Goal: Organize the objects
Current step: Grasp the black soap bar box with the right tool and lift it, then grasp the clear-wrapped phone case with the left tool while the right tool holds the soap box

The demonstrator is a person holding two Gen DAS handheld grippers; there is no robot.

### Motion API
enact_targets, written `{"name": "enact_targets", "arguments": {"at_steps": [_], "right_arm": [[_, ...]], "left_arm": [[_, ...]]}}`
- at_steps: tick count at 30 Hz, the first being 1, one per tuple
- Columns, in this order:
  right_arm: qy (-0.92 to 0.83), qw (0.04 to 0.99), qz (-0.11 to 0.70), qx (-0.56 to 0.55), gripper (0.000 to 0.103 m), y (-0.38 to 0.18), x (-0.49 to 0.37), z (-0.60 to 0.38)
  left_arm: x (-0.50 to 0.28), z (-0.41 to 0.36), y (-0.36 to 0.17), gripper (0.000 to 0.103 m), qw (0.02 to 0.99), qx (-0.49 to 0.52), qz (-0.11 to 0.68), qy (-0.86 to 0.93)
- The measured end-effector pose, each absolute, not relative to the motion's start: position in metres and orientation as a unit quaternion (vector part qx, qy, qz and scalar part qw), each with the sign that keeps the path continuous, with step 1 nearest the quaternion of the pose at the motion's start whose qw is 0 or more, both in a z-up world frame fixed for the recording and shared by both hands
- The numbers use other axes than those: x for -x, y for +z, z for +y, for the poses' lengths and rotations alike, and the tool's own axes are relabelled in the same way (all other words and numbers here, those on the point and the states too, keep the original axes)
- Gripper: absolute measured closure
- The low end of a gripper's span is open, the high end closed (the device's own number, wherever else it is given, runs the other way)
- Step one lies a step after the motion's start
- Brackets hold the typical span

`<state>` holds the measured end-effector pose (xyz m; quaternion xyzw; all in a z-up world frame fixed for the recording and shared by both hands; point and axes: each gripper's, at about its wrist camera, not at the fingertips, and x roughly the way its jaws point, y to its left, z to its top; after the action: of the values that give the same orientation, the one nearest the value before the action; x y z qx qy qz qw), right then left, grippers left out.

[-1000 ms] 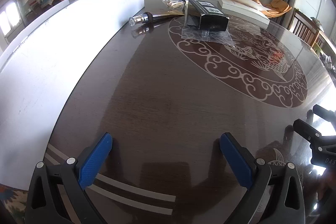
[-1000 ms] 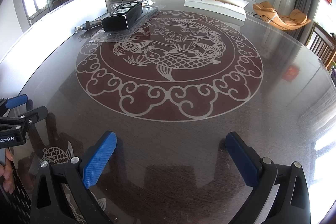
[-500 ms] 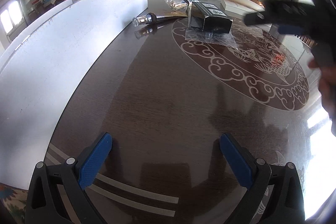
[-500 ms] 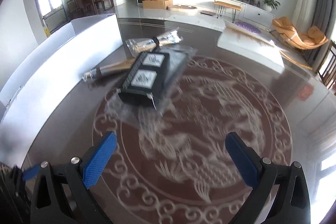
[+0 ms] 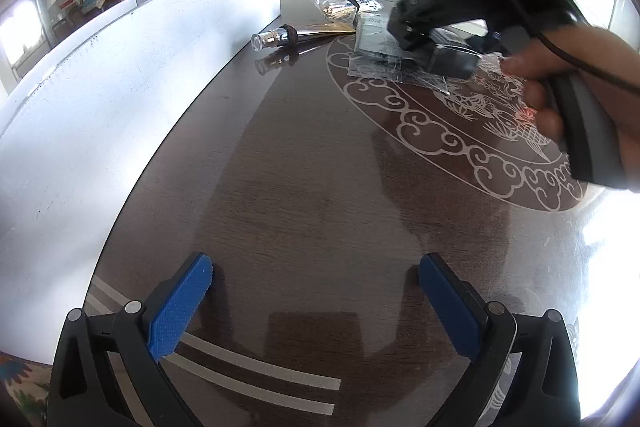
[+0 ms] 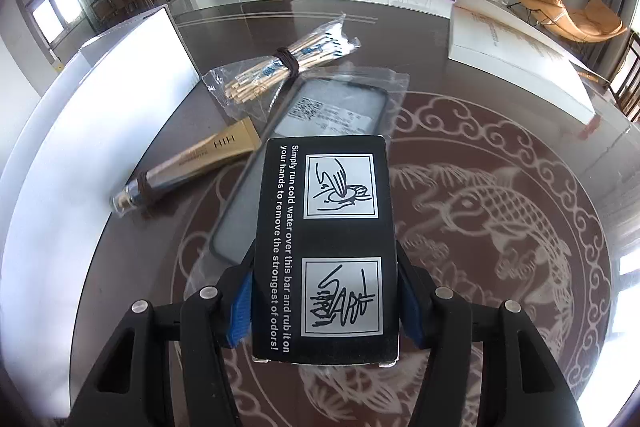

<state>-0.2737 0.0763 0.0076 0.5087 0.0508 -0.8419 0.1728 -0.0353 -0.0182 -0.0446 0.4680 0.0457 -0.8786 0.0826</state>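
Jaws of the right gripper, just closing, are clamping the black box above a bagged phone case; tube and stick bundle are lying leftward beside the white board. Left gripper is hanging open over bare worktop.

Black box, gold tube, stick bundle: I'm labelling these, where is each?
black box [image 6: 326,247]: right wrist view, printed top face.
gold tube [image 6: 208,157]: right wrist view, flat gold body.
stick bundle [image 6: 276,67]: right wrist view, beside its dark band.

Dark glossy table bears a stick bundle, gold tube and bagged phone case.
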Motion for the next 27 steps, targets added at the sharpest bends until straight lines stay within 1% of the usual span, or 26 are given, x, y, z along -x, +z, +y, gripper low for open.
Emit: {"name": "enact_targets", "arguments": {"at_steps": [4,9,14,15,16,18,20,22,27], "right_arm": [[-0.861,0.146,0.033,-0.486,0.044,0.014,0.23,0.141],[-0.873,0.097,0.033,-0.476,0.044,0.003,0.168,0.228],[-0.882,0.078,0.005,-0.465,0.042,-0.004,0.133,0.284],[-0.884,0.079,0.003,-0.461,0.037,-0.005,0.131,0.288],[-0.884,0.079,0.004,-0.461,0.023,-0.006,0.13,0.289],[-0.882,0.076,0.017,-0.464,0.01,-0.01,0.131,0.289],[-0.885,0.076,0.036,-0.457,0.008,-0.012,0.131,0.282],[-0.887,0.081,0.047,-0.452,0.002,-0.015,0.131,0.276],[-0.886,0.079,0.047,-0.454,0.0,-0.018,0.133,0.274]], "left_arm": [[0.036,-0.018,-0.045,0.0,0.083,-0.468,0.045,-0.879],[0.037,-0.019,-0.046,0.0,0.085,-0.467,0.046,-0.879],[0.037,-0.02,-0.046,0.0,0.085,-0.466,0.046,-0.879],[0.038,-0.019,-0.046,0.0,0.085,-0.466,0.046,-0.88],[0.038,-0.019,-0.046,0.0,0.085,-0.466,0.046,-0.88],[0.038,-0.019,-0.047,0.0,0.085,-0.466,0.046,-0.88],[0.038,-0.019,-0.047,0.0,0.085,-0.465,0.046,-0.88],[0.038,-0.019,-0.047,0.0,0.085,-0.465,0.046,-0.88],[0.038,-0.018,-0.046,0.0,0.084,-0.466,0.045,-0.88]]}}
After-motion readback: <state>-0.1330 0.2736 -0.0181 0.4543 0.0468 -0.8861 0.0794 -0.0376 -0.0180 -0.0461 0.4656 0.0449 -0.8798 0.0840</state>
